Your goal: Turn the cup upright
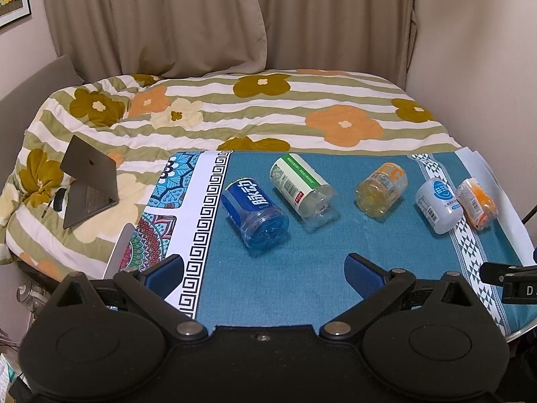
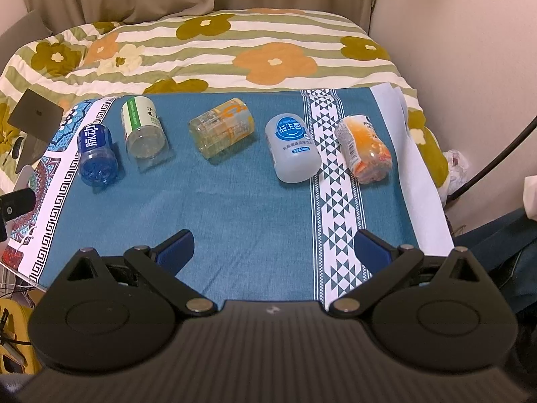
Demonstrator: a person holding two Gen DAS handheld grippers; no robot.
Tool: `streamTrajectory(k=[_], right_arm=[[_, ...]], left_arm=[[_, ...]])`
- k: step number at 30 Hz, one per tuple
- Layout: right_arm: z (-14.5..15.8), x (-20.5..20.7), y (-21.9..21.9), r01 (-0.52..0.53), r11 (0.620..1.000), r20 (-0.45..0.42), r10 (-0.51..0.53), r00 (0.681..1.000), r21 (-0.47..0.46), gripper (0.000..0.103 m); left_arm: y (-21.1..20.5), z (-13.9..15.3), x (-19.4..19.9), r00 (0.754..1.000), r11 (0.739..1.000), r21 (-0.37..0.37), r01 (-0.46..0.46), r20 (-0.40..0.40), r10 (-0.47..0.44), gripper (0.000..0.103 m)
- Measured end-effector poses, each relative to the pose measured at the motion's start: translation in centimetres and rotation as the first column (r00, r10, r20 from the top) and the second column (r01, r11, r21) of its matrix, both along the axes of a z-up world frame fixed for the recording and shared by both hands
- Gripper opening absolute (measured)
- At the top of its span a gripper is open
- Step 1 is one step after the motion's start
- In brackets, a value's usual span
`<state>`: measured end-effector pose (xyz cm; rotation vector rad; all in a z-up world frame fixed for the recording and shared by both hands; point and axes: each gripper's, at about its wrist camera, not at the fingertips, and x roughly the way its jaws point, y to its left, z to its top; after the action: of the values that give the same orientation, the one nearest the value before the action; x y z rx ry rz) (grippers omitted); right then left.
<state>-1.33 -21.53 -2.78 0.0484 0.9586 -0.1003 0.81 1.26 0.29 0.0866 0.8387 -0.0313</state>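
1. Both hand-held grippers are hanging back at the near edge of the counter (image 2: 235,208), empty. The left hand-held gripper (image 1: 265,273) is sitting with its jaws spread wide, and so is the right hand-held gripper (image 2: 273,252).
2. The cups are all lying on their sides in a row across the teal cloth, five in total: blue cup (image 1: 256,215), green-label cup (image 1: 302,189), yellow cup (image 1: 381,189), white cup (image 2: 292,151) and orange cup (image 2: 364,147).
3. If I'm doing this, I'm probably going for the nearest cup per side, pinching across the body mid-length, then rotating slowly so it isn't rolling away.
4. There's also one laptop (image 1: 89,184) sitting on the bed.
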Motion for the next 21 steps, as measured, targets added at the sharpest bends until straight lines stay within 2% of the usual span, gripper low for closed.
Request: streamTrajectory(k=[21], right_arm=[[0.06,-0.06,0.13,0.0,1.0,0.0,0.0,1.0,-0.002,0.103]], left_arm=[[-0.06,0.23,0.02,1.0,1.0,0.0,-0.003,0.002,0.003,0.103]])
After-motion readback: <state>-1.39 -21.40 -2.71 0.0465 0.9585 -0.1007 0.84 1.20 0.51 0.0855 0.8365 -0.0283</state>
